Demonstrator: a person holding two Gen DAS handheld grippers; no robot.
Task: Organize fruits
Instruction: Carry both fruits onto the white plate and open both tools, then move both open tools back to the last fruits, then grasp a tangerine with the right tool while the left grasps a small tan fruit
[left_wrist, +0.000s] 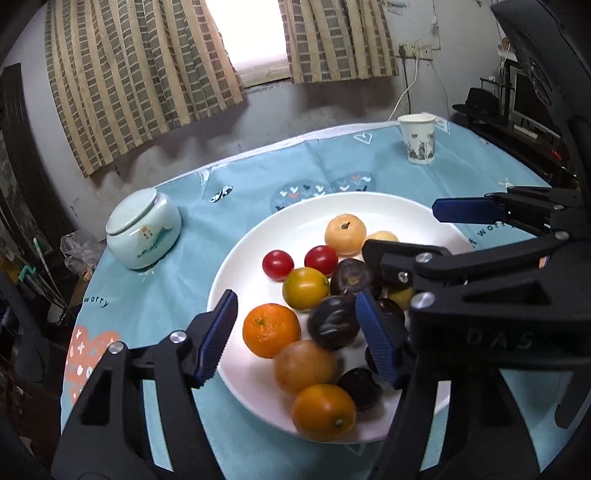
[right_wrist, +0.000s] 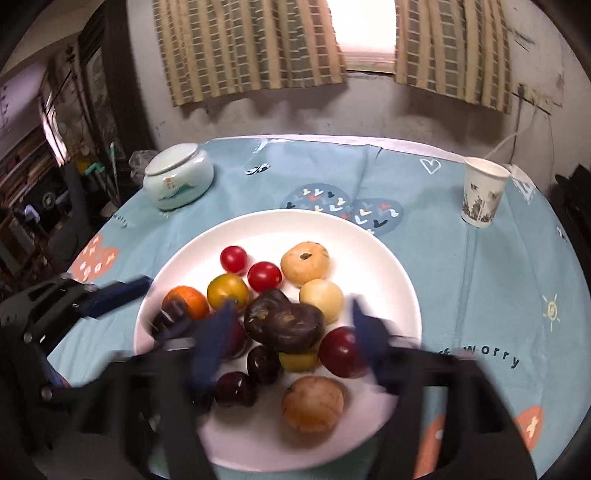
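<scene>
Blue-padded jaws of the left gripper (left_wrist: 295, 338) stood apart over the near side of the white plate (left_wrist: 236, 266), nothing pressed between them. On that plate lay the fruits (right_wrist: 284, 325), heaped at its middle. Only the right wrist view showed the dark, lobed fruit (right_wrist: 286, 326), its long axis running across the plate; there the right gripper (right_wrist: 291, 339), blurred, also gaped empty.

mixed fruits (right_wrist: 284, 325) lie clustered on the white plate (right_wrist: 384, 258).

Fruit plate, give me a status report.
Left gripper open, empty. Right gripper open, empty. Fruits piled on white plate. Nothing blocking.
</scene>
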